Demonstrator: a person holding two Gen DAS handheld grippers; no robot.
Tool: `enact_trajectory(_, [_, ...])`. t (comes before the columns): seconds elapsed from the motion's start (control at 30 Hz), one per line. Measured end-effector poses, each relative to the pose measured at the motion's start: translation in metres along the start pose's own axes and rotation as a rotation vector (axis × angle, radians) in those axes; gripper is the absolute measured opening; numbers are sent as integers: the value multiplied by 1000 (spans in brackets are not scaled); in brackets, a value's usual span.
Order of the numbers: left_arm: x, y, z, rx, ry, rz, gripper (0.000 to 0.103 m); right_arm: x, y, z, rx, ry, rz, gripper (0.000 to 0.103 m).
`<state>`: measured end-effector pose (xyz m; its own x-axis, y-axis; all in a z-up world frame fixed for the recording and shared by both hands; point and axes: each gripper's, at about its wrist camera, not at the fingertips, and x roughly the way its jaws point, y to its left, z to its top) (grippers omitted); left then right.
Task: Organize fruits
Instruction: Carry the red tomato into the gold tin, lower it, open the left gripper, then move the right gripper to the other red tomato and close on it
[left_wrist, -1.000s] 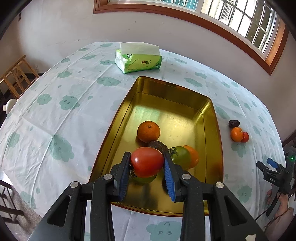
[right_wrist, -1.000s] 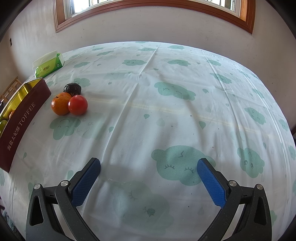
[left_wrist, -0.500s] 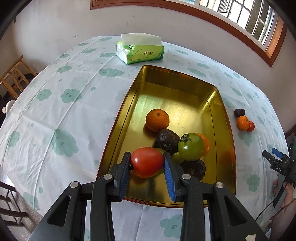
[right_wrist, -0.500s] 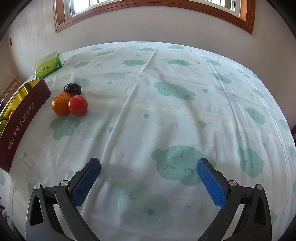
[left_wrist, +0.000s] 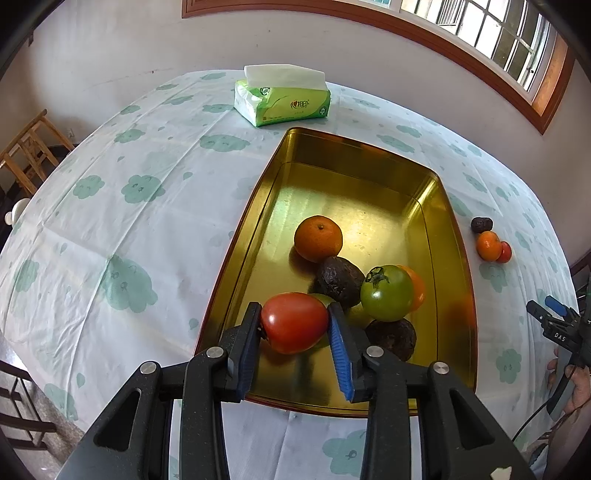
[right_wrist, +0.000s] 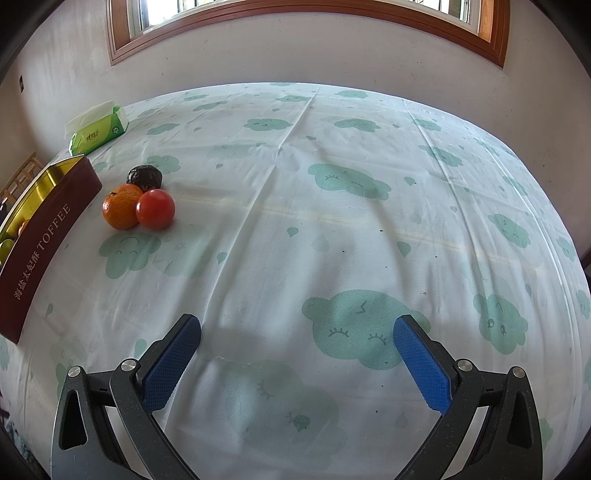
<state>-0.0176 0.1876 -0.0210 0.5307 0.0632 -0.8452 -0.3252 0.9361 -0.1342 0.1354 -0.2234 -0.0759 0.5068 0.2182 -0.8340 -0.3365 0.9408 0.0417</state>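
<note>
My left gripper (left_wrist: 294, 325) is closed around a red tomato (left_wrist: 293, 322), one blue pad pressed against each side of it, so the jaws stand only as far apart as the fruit is wide. I hold it over the near end of the gold tin (left_wrist: 354, 155), toward its left wall; whether it touches the tin floor I cannot tell. Inside the tin, beyond the tomato, lie an orange (left_wrist: 318, 238), a dark wrinkled fruit (left_wrist: 341, 281) touching it, a green tomato (left_wrist: 386, 292) with a second orange fruit (left_wrist: 416, 286) tucked behind it, and another dark fruit (left_wrist: 393, 338) near my right-hand finger. Something pale green (left_wrist: 356, 315) shows just behind the tomato I hold. My right gripper (right_wrist: 297, 363) is spread wide, its blue pads well apart with nothing between them, hanging above the cloud-print tablecloth (right_wrist: 332, 229). Off to its left, three fruits cluster on the cloth just beside the tin's maroon wall (right_wrist: 44, 243): a small orange (right_wrist: 120, 211) touching a small red tomato (right_wrist: 155, 208), with a dark fruit (right_wrist: 144, 176) behind them. A green tissue pack (left_wrist: 282, 96) sits past the tin's far end.
</note>
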Motion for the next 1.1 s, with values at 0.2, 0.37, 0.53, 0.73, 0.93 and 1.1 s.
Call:
enact_trajectory(0.2, [-1, -3, -2, 9, -2, 3, 34, 0, 0, 0, 0, 0, -1, 103])
enact_trajectory(0.37, [-1, -5, -2, 7, -1, 2, 34, 0, 8, 1, -3, 0, -3, 103])
enact_trajectory(0.53, [-1, -7, -4, 8, 2, -7, 34, 4, 34, 7, -59, -6, 20, 103])
enact_trajectory(0.73, [0, -11, -6, 15, 7, -16, 34, 12, 58, 19, -96, -11, 39, 102])
enact_trajectory(0.93, [1, -12, -6, 16, 11, -21, 35, 17, 81, 31, -140, -34, 61, 87])
enact_trajectory(1.1, [2, -13, -6, 16, 14, -22, 37, 19, 93, 40, -165, -52, 87, 68])
